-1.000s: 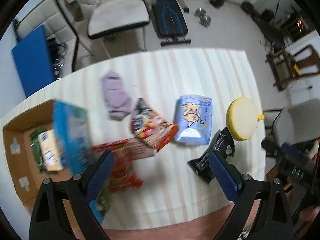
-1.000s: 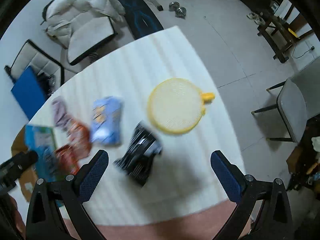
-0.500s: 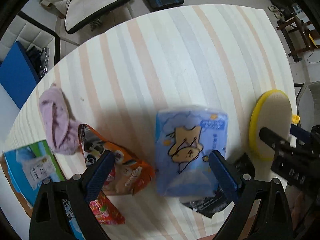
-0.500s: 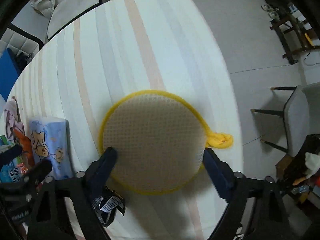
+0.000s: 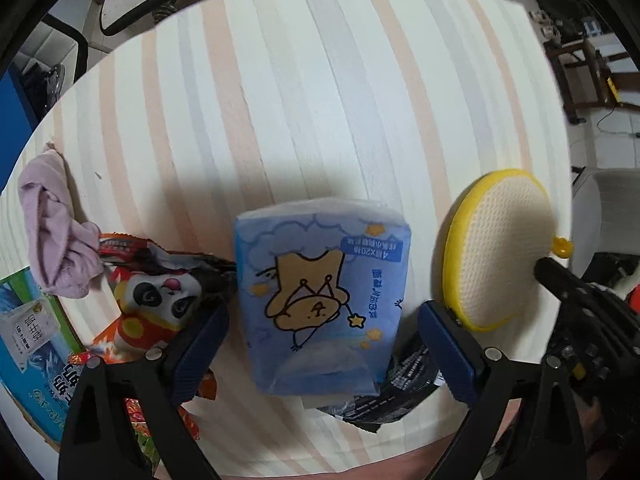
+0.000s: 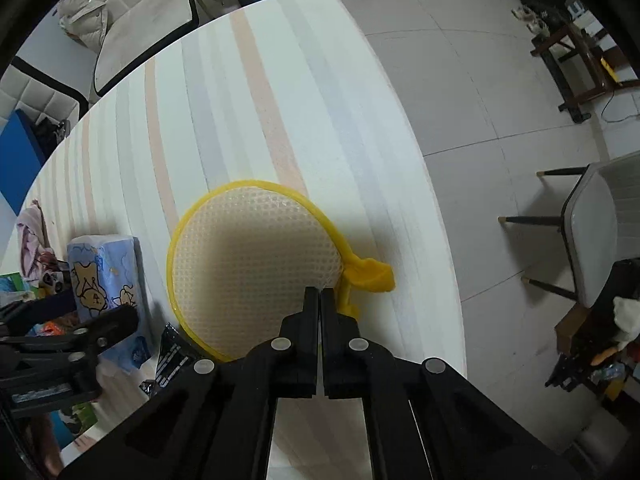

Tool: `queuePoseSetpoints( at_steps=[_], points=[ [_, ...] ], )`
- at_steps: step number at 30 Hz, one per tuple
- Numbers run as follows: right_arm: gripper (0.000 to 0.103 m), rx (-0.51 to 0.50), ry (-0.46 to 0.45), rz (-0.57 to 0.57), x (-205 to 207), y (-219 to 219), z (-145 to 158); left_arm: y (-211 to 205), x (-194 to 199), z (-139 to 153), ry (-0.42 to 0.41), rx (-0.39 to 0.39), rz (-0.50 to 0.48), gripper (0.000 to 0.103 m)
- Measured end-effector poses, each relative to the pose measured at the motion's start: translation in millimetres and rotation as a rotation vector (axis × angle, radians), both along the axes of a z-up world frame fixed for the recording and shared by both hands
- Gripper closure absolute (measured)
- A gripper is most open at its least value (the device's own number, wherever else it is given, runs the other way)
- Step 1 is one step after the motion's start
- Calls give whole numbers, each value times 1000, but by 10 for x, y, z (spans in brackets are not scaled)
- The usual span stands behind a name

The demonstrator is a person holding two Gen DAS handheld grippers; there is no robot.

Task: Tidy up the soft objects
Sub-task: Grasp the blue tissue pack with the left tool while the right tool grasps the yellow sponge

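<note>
Striped counter (image 5: 320, 92), soft goods: 1 round yellow-rimmed mesh sponge (image 6: 256, 264) near the counter's right edge, its rim pinched at the near side by the right tongs (image 6: 320, 294), whose jaws have just closed together onto it, lifting it on edge in the left view. 1 blue tissue pack (image 5: 324, 304) lies flat between the wide-open jaws of the left tongs (image 5: 322, 344), no pad touching it. Also 1 lilac cloth (image 5: 56, 236), 1 panda snack bag (image 5: 156, 304) and 1 black pouch (image 5: 392, 396) (partly under the tissue pack).
</note>
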State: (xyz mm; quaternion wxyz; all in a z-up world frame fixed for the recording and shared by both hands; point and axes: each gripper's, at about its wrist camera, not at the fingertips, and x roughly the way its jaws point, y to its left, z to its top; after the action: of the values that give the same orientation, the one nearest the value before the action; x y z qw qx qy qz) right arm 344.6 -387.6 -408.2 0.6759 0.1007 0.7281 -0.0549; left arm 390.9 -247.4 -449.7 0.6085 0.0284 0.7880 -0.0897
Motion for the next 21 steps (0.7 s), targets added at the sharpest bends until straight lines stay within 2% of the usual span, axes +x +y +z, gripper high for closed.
queuePoseSetpoints(
  at_steps=[1,3,4,5,8,12,15,16,18,21],
  points=[
    [101,30,3,6,-14,-14,-5,-19,-21,-24,-3,7,-8,9],
    [93,53,17,10,-20,-42,13,-40,-70,-52,-23,23,-15,32],
    [75,49,18,11,-30,-56,28,-56,-92,-66,-21,27,-16,45],
    [50,41,5,9,-31,-65,56,-63,-129,-49,-43,34,-22,52],
    [21,32,-50,22,-13,-46,143,-29,-188,-40,-51,25,-2,57],
    [19,41,-38,74,69,211,99,81,-206,-43,-73,53,14,59],
    [19,37,2,130,135,407,-76,114,-228,-42,-75,55,27,59],
    [19,17,27,157,138,487,-160,146,-247,-53,-74,53,33,59],
    [20,-28,10,178,119,554,-201,171,-273,-62,-73,50,36,59],
    [30,-32,3,155,83,563,-185,274,-282,-48,-81,53,34,59]
  ],
)
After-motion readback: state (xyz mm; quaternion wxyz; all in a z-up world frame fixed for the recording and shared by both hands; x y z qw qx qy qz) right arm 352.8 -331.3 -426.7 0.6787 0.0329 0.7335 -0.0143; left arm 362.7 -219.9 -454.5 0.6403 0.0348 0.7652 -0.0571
